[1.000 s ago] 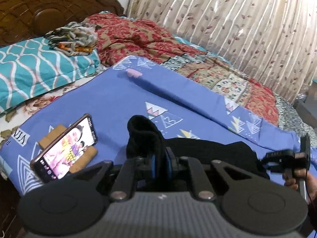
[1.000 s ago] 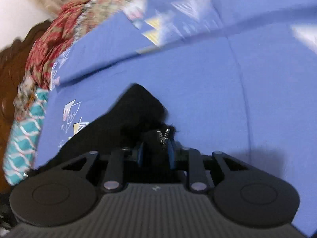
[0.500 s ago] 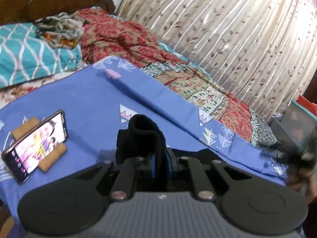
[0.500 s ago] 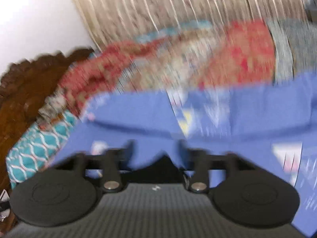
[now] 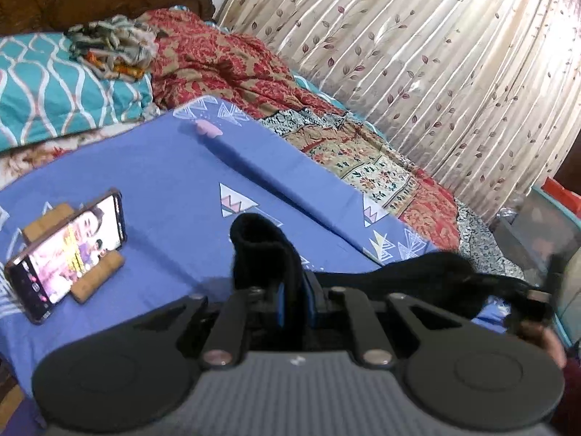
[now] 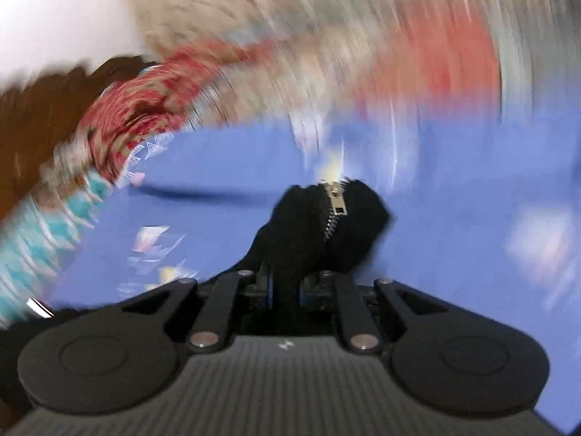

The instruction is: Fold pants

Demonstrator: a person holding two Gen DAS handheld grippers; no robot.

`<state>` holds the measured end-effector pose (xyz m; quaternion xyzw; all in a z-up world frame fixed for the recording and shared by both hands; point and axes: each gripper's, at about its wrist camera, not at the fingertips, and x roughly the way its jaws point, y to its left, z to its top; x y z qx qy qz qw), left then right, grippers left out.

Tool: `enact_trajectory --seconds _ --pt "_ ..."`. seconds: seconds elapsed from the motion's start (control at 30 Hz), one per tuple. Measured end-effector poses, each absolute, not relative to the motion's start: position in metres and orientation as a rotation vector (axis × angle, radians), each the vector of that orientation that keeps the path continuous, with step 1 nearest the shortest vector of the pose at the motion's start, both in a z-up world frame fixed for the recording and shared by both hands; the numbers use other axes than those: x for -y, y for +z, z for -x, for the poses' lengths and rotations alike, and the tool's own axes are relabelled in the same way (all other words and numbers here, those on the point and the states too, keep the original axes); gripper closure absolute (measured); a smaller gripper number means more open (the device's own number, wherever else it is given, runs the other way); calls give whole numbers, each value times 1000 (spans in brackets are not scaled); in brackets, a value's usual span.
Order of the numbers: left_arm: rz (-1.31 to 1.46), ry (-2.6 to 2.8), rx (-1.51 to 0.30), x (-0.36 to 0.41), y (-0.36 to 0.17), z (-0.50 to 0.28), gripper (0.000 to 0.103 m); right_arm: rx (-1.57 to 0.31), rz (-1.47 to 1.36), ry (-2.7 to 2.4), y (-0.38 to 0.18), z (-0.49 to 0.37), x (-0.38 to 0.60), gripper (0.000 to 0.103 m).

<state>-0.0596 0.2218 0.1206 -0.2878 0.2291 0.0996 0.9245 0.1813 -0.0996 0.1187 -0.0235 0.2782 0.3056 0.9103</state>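
Note:
The black pants (image 5: 261, 243) bunch up out of my left gripper (image 5: 296, 290), which is shut on them just above the blue bed sheet (image 5: 174, 181). From there the cloth stretches right, lifted off the sheet, to my right gripper (image 5: 537, 301) with a hand under it. In the blurred right wrist view, my right gripper (image 6: 285, 287) has its jaws closing on a wad of the pants (image 6: 301, 232), with the metal zipper (image 6: 336, 207) on top. The cloth sits pinched between the pads.
A lit phone (image 5: 72, 250) leans on a wooden stand at the left of the sheet. Behind lie a teal pillow (image 5: 54, 91), a red patterned blanket (image 5: 225, 61) and a small pink thing (image 5: 207, 128). A curtain (image 5: 435, 54) hangs beyond the bed, a bin (image 5: 544, 225) at the right.
My right gripper opened, rose and rolled, then closed again on the pants at the zipper. The stretch of cloth between the grippers has lifted off the sheet. The left gripper kept its grip.

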Motion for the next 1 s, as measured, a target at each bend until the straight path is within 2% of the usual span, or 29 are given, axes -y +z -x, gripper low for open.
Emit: enact_trajectory --seconds 0.07,0.13,0.17,0.2,0.27,0.33,0.4,0.63,0.7,0.73,0.93,1.0 --pt "617 195 -476 -223 115 58 93 -410 320 651 135 -142 85 87" --pt "621 191 -488 -222 110 56 93 -377 505 697 125 -114 75 81" --pt "621 189 -498 -220 107 55 93 -395 591 720 111 -102 71 76" --pt "622 186 -506 -220 105 54 93 -425 650 734 95 -95 69 67" --pt "621 185 -514 -218 102 54 93 -547 706 765 57 -82 73 62" --pt "618 187 -513 -219 101 56 93 -665 702 762 31 -76 79 61" --pt "624 190 -513 -222 101 57 93 -679 668 757 27 -67 92 54" --pt "643 213 -523 -226 95 54 93 -616 519 832 80 -88 107 51" --pt "646 211 -525 -225 94 53 93 -617 497 844 86 -114 90 41" --pt "643 211 -528 -224 94 53 93 -630 478 858 87 -126 82 40" --pt "631 224 -531 -228 95 52 93 -677 233 825 105 -195 63 39" --pt "633 228 -531 -230 94 50 93 -691 236 844 105 -199 59 39"
